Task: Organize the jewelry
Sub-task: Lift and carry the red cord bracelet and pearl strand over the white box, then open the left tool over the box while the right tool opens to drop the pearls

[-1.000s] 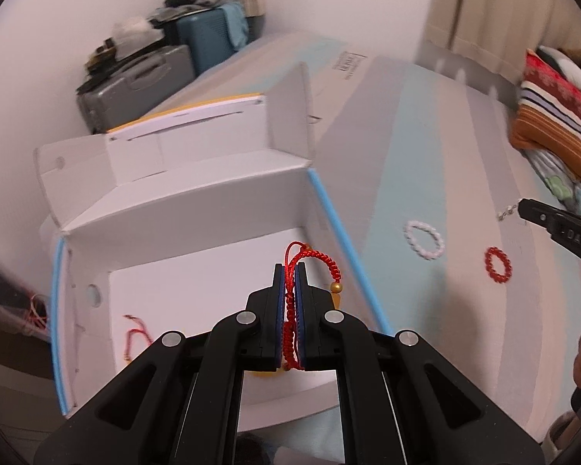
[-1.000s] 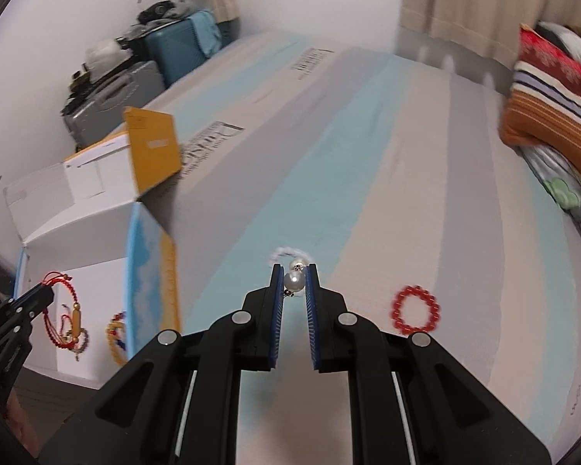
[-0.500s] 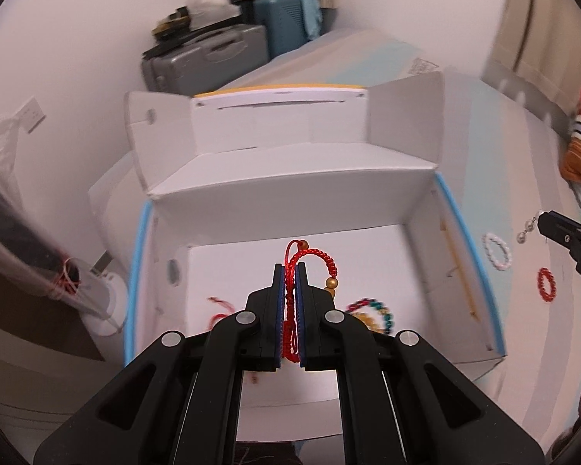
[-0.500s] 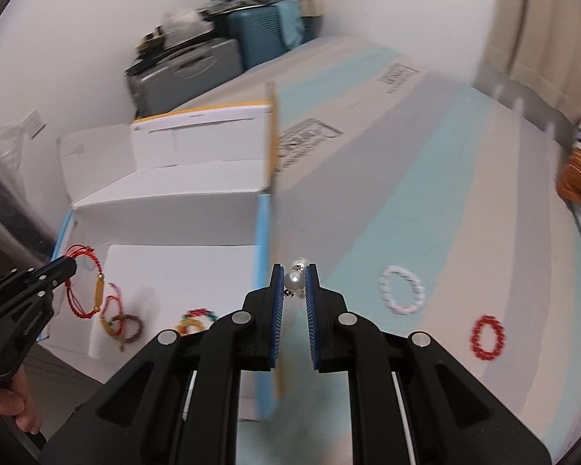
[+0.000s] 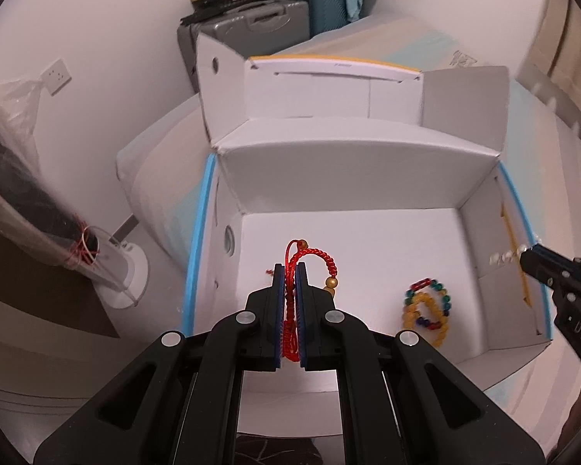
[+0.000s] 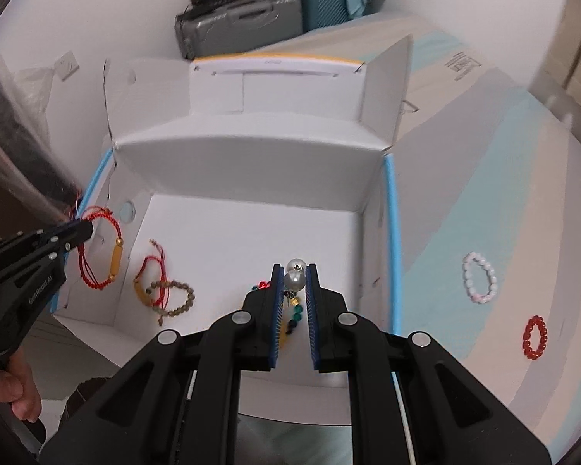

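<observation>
**Red cord and pearls poised over the open box**

Red braided cord bracelet [image 5: 290, 290] hangs pinched between the closed fingers of the left gripper [image 5: 289, 271], its length running along the fingers and its gold bead dangling to the right, directly above the floor of the white cardboard box [image 5: 348, 178]. The right gripper [image 6: 293, 271] clamps a pearl drop earring [image 6: 294, 279] just inside the box's right wall, above a multicoloured bead bracelet [image 5: 426, 306]. Both grippers tilt forward and down; each piece looks ready to drop straight below. Farther off, a white bead bracelet [image 6: 479, 278] and a red bead bracelet [image 6: 535, 337] wait on the striped bed cover [image 6: 484, 155].
</observation>
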### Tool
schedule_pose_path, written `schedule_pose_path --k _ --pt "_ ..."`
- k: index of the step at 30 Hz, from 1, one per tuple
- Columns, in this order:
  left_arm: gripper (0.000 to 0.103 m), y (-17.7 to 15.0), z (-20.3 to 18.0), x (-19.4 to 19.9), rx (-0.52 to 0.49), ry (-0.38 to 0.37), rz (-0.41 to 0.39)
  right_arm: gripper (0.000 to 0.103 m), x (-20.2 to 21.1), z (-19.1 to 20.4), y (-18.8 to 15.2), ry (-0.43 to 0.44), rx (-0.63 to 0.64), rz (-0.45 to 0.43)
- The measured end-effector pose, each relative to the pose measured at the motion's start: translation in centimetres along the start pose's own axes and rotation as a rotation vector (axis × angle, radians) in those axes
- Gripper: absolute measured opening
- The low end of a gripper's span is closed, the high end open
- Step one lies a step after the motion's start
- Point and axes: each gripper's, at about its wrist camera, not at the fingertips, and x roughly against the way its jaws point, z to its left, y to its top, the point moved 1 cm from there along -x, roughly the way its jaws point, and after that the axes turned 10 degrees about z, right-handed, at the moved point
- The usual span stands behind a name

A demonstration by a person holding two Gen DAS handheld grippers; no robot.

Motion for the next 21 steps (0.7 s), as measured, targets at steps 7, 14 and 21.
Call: schedule_pose_path --k 7,14,21 --pt "0.005 0.0 0.8 -2.5 0.014 0.029 0.05 0.011 -2.4 1.2 -0.2 -0.008 0.026 0.061" --pt "0.006 -0.2 0.8 -4.5 0.011 0.019 0.108 0.011 -4.2 1.5 -0.2 -0.009 0.035 0.103" --pt "0.022 -0.5 1.0 -5.3 0.019 0.028 0.135 0.019 -5.1 1.4 -0.3 -0.003 0.027 0.128"
